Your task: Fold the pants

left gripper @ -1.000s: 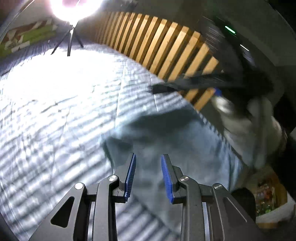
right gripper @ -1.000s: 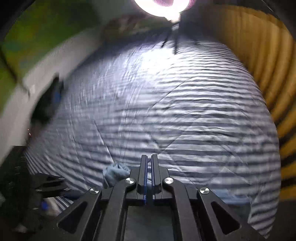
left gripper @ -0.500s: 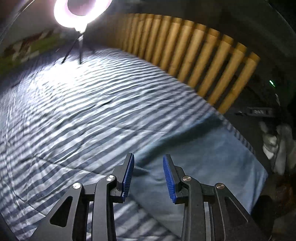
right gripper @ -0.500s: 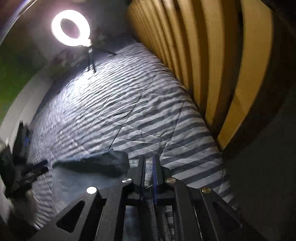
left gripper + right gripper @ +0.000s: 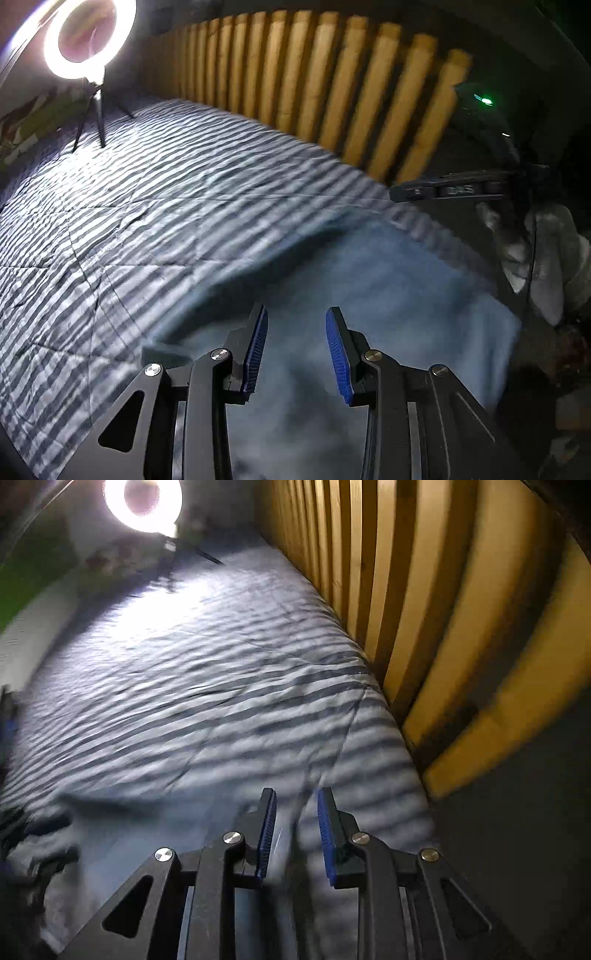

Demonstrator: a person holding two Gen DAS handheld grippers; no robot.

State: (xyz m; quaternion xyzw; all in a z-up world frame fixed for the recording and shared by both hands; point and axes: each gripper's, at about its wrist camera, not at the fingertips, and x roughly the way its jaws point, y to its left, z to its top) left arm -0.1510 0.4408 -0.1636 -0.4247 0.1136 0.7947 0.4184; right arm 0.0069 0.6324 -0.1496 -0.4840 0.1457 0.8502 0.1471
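Left wrist view: left gripper (image 5: 295, 349) above blue pants (image 5: 388, 306), fingers (image 5: 257, 343) spread wide, nothing between them. Pants spread flat at the near edge of the striped bed (image 5: 147, 206), blurred, reaching toward the corner by the slatted headboard (image 5: 332, 92). Ring light (image 5: 88, 37) at the far end.

Right wrist view: right gripper (image 5: 295, 830) with fingers (image 5: 267, 830) parted, narrower, empty. Pants (image 5: 147, 834) low left, near edge; slats (image 5: 424, 590) along the bed's right edge.
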